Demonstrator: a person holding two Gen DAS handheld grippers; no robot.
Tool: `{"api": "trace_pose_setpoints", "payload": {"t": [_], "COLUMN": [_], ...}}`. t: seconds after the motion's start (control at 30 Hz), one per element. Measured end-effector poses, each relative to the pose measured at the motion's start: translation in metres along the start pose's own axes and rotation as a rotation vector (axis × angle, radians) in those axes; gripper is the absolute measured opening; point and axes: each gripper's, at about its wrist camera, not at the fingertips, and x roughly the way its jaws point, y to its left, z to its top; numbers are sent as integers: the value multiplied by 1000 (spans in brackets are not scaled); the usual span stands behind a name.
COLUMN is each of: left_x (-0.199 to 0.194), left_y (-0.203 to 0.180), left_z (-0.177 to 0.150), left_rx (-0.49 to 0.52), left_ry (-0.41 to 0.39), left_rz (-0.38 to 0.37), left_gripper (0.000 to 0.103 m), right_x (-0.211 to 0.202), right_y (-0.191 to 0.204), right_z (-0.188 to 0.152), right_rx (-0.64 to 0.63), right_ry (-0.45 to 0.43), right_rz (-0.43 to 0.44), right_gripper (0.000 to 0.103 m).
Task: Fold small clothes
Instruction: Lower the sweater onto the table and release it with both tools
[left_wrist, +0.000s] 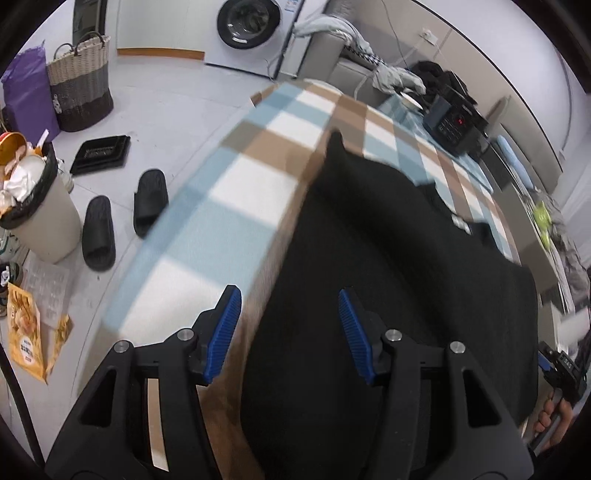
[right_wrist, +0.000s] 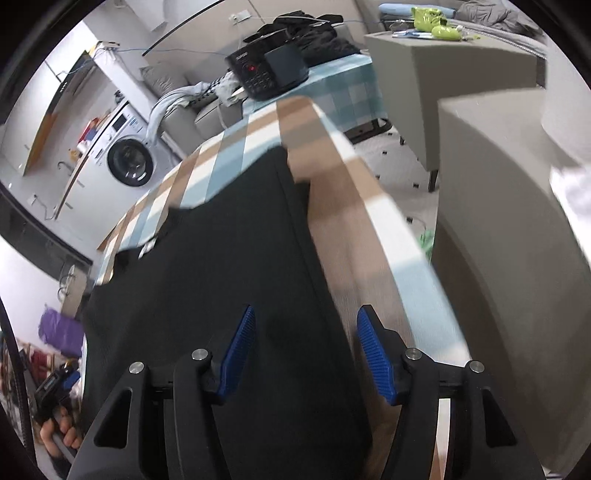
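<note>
A black garment (left_wrist: 388, 266) lies spread flat on a table covered with a blue, brown and white checked cloth (left_wrist: 236, 192). In the left wrist view my left gripper (left_wrist: 290, 302) hangs open above the garment's left edge, its blue pads apart with nothing pinched. The right wrist view shows the same black garment (right_wrist: 221, 266) on the checked cloth (right_wrist: 369, 221). There my right gripper (right_wrist: 306, 319) stands open over the garment's right edge, with nothing between its pads. Both views are blurred by motion.
A black device with a red light (left_wrist: 454, 123) and dark clothes sit at the table's far end. On the floor to the left are black slippers (left_wrist: 122, 218), a full bin (left_wrist: 37, 206) and a woven basket (left_wrist: 79, 85). A grey sofa (right_wrist: 498, 206) stands to the right.
</note>
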Motion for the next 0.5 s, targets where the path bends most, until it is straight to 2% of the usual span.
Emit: {"api": "trace_pose_setpoints", "payload": {"t": [0.17,0.3,0.37,0.4,0.43,0.5], "left_x": [-10,-13,-14,-16,-17,-25], "left_y": [-2,-4,-7,-7,-8,-9], "left_z": [-33,-48,-52,-54,-54,-52], "left_rx": [21,24,29,29,28,30], "left_ry": [3,-11,-21,-25,-31,-70], "left_rz": [15,8,8,-7,-25,-37], "left_gripper": [52,52,40,18,5,5], "right_x": [-6,-7,-9,-9,-11,-18], "right_y": [-6,1,11,15,20,29], "right_z": [-30,-36,-37,-37,-38,-38], "right_rx": [-47,-75,-122,-143,-169,-215], "right_ry": [-21,-25,-35,-39,-49,-90], "right_rz": [-8,15,9,6,6,5], "right_gripper": [58,45,38,26,12,7]}}
